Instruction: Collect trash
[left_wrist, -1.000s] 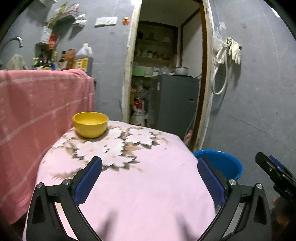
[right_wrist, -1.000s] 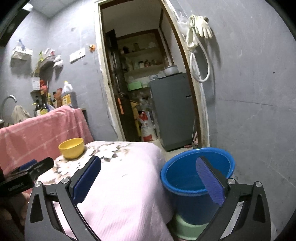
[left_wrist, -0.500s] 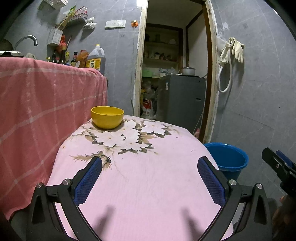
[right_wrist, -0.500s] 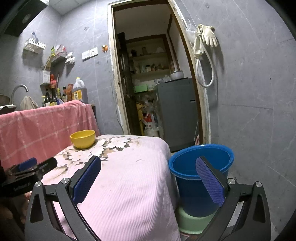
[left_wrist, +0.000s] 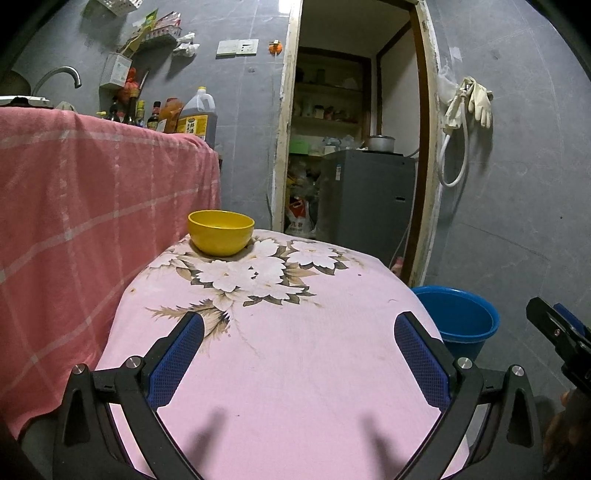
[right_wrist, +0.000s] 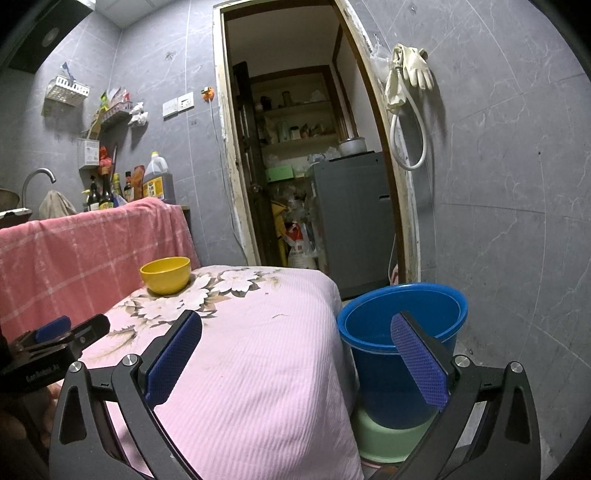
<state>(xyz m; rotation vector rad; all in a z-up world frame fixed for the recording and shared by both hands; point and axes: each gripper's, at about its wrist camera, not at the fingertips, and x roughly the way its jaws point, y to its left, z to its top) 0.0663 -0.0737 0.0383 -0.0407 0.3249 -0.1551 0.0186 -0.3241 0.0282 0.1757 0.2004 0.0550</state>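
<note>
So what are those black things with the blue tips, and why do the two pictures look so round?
Those are two claws, and a person holds one in each hand. Each claw carries a small camera with a bulgy lens, so everything looks bent. One picture looks out from the left claw, the other from the right claw. Both claws are open and hold nothing. In front of them is a table under a pink flowered cloth, with a yellow bowl on its far end. Beside the table stands a blue bucket on something pale green.
</note>
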